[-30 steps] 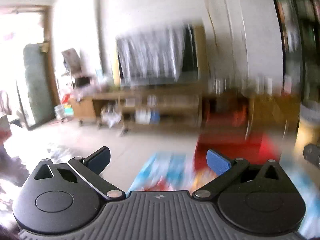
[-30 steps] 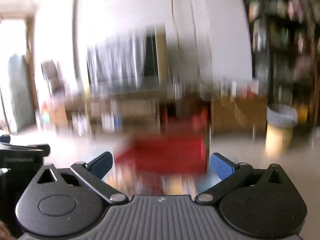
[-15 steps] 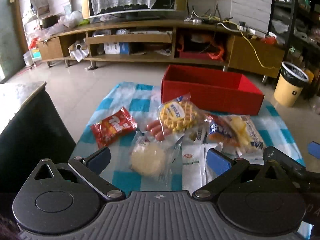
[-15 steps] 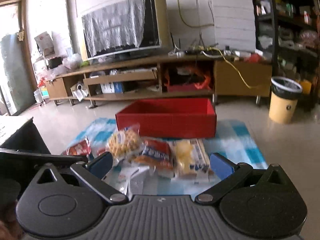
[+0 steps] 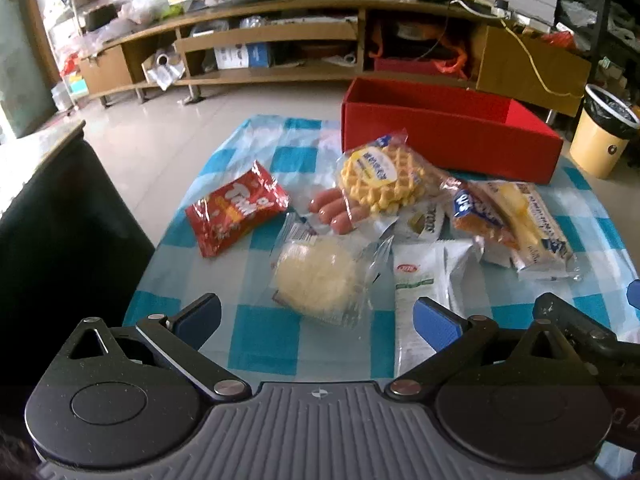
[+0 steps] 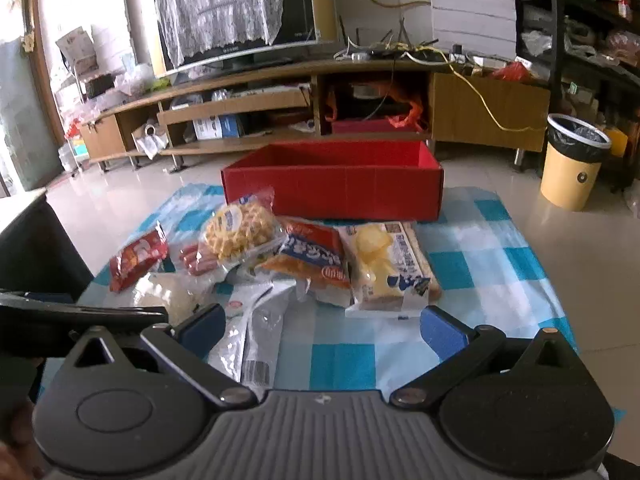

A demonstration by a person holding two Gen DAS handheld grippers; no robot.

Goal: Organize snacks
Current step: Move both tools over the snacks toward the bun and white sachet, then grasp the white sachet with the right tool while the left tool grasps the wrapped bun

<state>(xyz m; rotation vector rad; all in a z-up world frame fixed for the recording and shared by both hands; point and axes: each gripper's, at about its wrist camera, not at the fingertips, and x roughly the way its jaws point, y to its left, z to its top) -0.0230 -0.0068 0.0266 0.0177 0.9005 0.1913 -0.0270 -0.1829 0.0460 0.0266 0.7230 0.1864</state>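
Note:
Several snack packs lie on a blue-checked cloth (image 5: pixel 280 344) in front of an open red box (image 5: pixel 448 140), which also shows in the right wrist view (image 6: pixel 332 188). Among them are a red packet (image 5: pixel 236 208), a round pale bun (image 5: pixel 316 276), a waffle pack (image 5: pixel 376 176), sausages (image 5: pixel 336 210), a white pouch (image 5: pixel 420 292) and a yellow cake pack (image 6: pixel 384 264). My left gripper (image 5: pixel 316 320) is open and empty, just short of the bun. My right gripper (image 6: pixel 320 326) is open and empty, near the cloth's front edge.
A black cabinet (image 5: pixel 52 232) stands left of the cloth. A yellow bin (image 6: pixel 572 164) stands on the floor at the right. A long wooden TV stand (image 6: pixel 260 104) runs along the back wall.
Both grippers have tilted down from the far wall to the cloth with the snacks and moved closer to it. The views are no longer blurred. Both stay open.

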